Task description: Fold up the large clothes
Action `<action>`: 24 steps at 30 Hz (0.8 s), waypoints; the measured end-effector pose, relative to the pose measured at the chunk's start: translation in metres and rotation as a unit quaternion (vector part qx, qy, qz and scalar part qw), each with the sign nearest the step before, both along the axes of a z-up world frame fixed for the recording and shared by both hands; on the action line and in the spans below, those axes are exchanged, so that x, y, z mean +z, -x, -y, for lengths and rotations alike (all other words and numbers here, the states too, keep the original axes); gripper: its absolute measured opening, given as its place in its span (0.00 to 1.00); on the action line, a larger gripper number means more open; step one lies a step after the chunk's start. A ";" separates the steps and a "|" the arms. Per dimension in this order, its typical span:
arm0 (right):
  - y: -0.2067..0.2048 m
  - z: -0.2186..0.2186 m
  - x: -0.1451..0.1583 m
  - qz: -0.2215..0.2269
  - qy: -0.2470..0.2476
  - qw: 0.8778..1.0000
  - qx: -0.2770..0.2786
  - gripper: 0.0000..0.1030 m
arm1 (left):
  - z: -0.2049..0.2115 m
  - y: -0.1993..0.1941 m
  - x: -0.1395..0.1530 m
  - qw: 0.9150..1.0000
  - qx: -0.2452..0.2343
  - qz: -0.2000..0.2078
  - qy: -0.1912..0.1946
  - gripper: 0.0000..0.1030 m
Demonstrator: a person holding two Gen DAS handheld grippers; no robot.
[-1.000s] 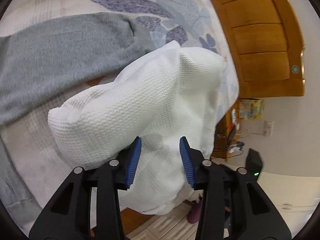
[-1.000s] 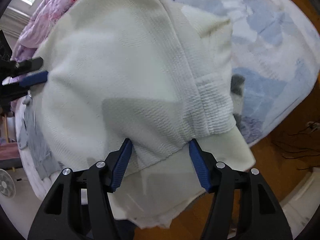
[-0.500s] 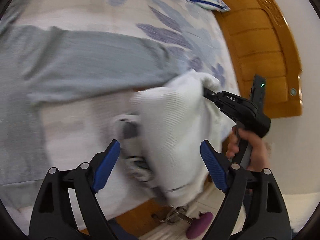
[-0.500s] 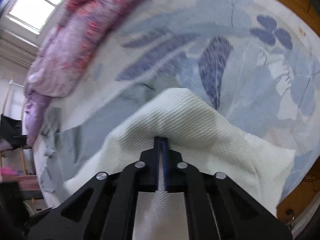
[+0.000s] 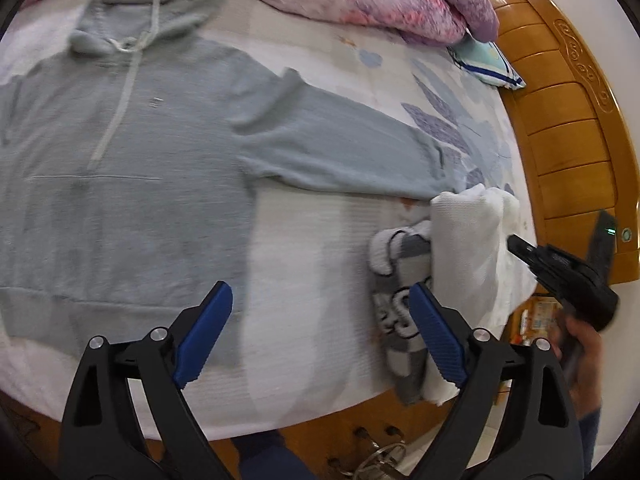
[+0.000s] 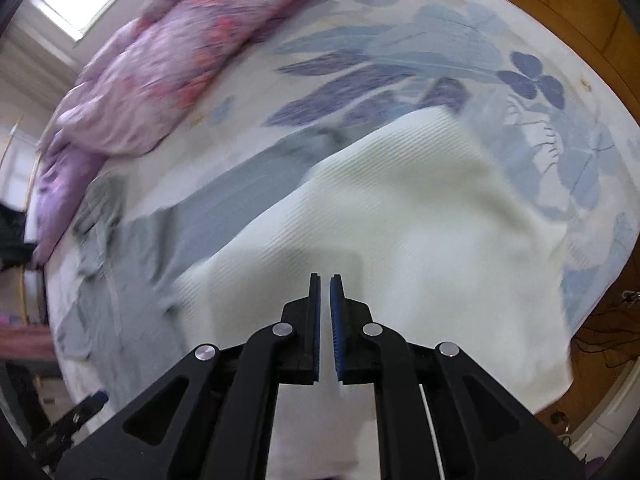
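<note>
Two garments lie on the bed (image 5: pixel 320 248): a grey hoodie (image 5: pixel 132 184) spread flat across the left and centre of the left wrist view, and a white knit garment (image 6: pixel 400 216) bunched at the right edge. The left gripper (image 5: pixel 320 336) hovers over bare sheet, its jaws having just opened wide with nothing between them. The right gripper (image 6: pixel 325 328) has its jaws nearly together, having just closed, pinching the white knit garment, which drapes below them in the lower centre.
</note>
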State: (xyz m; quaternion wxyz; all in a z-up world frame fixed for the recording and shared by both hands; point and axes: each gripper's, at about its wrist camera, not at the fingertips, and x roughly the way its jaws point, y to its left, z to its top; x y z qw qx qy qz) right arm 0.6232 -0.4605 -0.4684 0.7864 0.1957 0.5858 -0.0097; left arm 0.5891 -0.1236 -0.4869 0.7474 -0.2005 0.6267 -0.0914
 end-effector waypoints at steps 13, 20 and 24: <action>0.178 -0.181 0.134 0.107 0.091 0.986 0.090 0.58 | -0.088 0.144 0.128 0.986 -0.011 0.132 -0.098 0.95; 0.274 -0.240 0.221 0.173 0.098 0.976 0.091 0.74 | -0.131 0.230 0.227 0.969 0.000 0.200 -0.144 0.95; 0.315 -0.256 0.262 0.193 0.095 0.972 0.097 0.79 | -0.140 0.266 0.268 0.965 0.004 0.219 -0.144 0.95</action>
